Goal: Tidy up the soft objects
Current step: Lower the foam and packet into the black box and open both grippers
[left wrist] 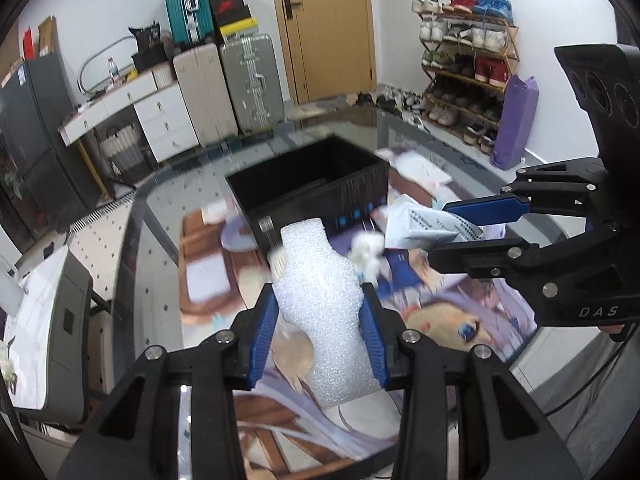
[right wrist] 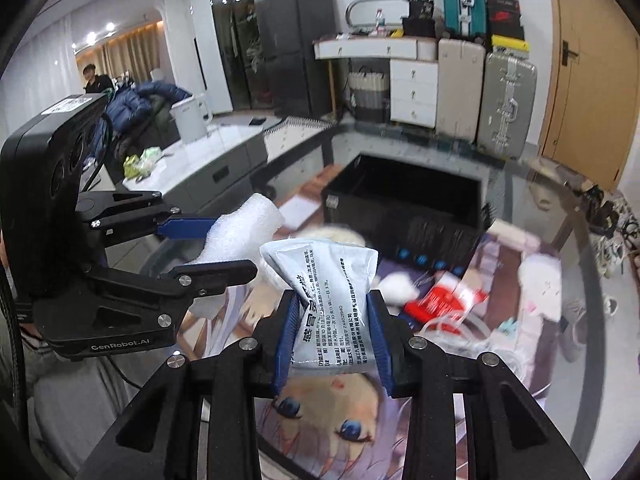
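My left gripper (left wrist: pixel 320 312) is shut on a white foam piece (left wrist: pixel 320 300), held above the table; it also shows in the right wrist view (right wrist: pixel 240 236). My right gripper (right wrist: pixel 334 320) is shut on a grey-white soft packet (right wrist: pixel 328 280) with printed text, also seen in the left wrist view (left wrist: pixel 424 224). An open black box (left wrist: pixel 308 188) stands on the glass table just beyond both grippers, also in the right wrist view (right wrist: pixel 404 208). A white fluffy object (left wrist: pixel 366 252) lies in front of the box.
A red packet (right wrist: pixel 440 300) and other white soft items (right wrist: pixel 536 284) lie on the anime-print mat (right wrist: pixel 320 412). Suitcases (left wrist: pixel 248 80), a white drawer unit (left wrist: pixel 160 116), a shoe rack (left wrist: pixel 464 72) and a door stand behind the table.
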